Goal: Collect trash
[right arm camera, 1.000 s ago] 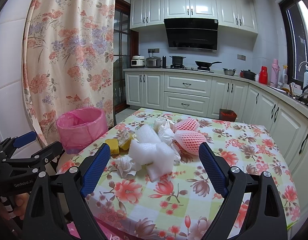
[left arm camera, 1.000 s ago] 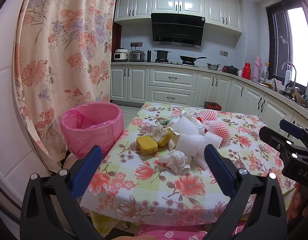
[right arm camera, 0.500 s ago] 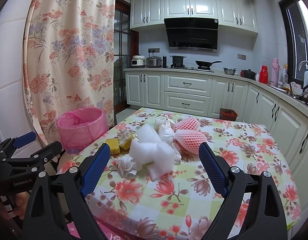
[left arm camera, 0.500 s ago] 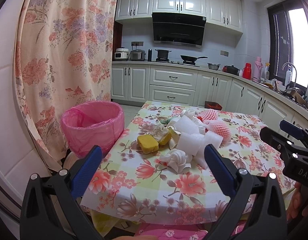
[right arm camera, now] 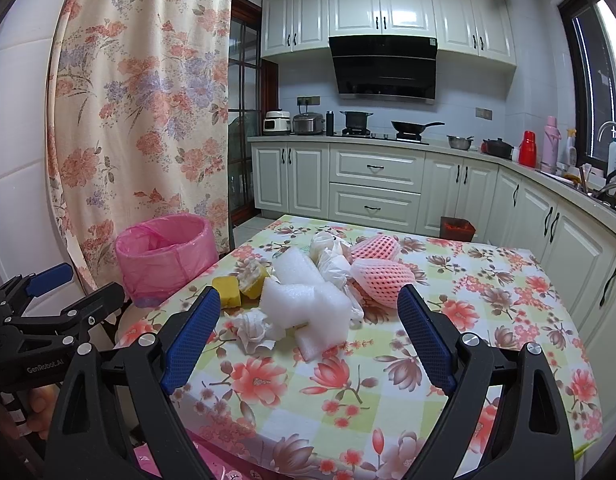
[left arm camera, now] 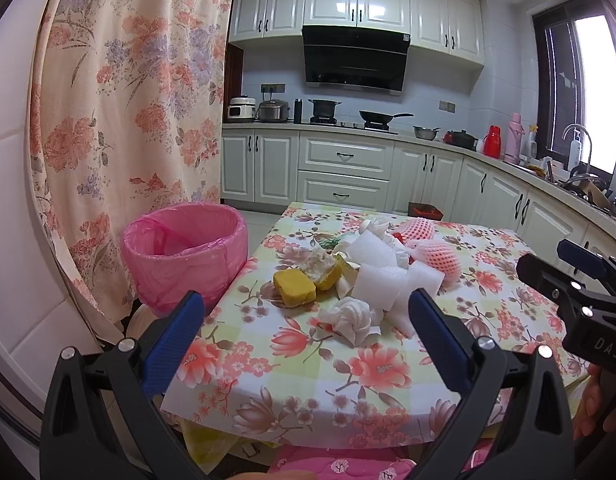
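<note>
Hovering short of the near edge of a table (left arm camera: 244, 360) covered in a floral cloth, the left gripper (left arm camera: 306, 344) has its blue-padded jaws spread wide and holds nothing. Seen through that gap in the left wrist view, a heap of trash sits near the middle of the table, well beyond the fingertips and touching neither jaw. Nearest the jaws lies a crumpled white tissue (left arm camera: 349, 320), roughly centred between them. Behind it and toward the table's left edge is a yellow sponge (left arm camera: 294, 287), with a second, torn yellow sponge (left arm camera: 321, 266) just beyond and touching it. White foam sheets (left arm camera: 381, 282) are piled on the tissue's right, and two pink foam fruit nets (left arm camera: 437, 258) lie further back toward the far right of the heap. Off the table's left edge, close beside it, stands a bin lined with a pink bag (left arm camera: 186, 256), its mouth open, in front of a flowered curtain (left arm camera: 124, 100). The right gripper (right arm camera: 308, 340) is likewise wide open and empty, held before the near edge; in its own view the tissue (right arm camera: 254, 330) lies just inside its left jaw and the foam sheets (right arm camera: 304, 300) lie between the two, all still ahead of the fingertips. The pink fruit nets (right arm camera: 381, 276) sit beyond, nearer its right jaw. Each gripper appears at the edge of the other's view, and part of a hand (left arm camera: 595, 404) shows beneath the right one.
</note>
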### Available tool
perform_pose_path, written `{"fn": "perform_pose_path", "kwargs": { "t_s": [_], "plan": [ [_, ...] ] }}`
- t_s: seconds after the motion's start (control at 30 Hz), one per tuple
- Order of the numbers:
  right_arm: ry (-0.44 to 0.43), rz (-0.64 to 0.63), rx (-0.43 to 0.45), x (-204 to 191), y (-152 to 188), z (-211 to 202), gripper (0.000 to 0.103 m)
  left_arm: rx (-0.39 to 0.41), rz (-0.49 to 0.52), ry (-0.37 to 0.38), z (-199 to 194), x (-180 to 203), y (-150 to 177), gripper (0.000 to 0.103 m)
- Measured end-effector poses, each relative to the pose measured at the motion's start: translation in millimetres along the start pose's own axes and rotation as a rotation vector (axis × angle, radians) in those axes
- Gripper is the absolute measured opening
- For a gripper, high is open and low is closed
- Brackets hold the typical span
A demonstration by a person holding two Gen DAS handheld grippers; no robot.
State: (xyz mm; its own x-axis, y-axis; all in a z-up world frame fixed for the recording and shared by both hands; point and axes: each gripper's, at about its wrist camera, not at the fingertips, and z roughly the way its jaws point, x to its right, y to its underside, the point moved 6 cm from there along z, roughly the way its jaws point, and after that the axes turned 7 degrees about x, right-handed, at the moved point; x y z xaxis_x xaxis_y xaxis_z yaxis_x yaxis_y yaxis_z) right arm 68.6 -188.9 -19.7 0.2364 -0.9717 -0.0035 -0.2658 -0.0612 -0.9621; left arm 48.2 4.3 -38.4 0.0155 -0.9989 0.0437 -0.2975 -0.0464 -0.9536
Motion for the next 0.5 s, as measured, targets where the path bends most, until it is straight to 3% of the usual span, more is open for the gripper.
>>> {"fn": "perform_pose_path", "kwargs": {
  "t_s": [0.5],
  "plan": [
    [-0.001, 0.002, -0.001, 0.4, 0.3, 0.0, 0.085, -0.003, 0.002, 0.005, -0.8, 3.1, -2.7, 0.099]
  ]
}}
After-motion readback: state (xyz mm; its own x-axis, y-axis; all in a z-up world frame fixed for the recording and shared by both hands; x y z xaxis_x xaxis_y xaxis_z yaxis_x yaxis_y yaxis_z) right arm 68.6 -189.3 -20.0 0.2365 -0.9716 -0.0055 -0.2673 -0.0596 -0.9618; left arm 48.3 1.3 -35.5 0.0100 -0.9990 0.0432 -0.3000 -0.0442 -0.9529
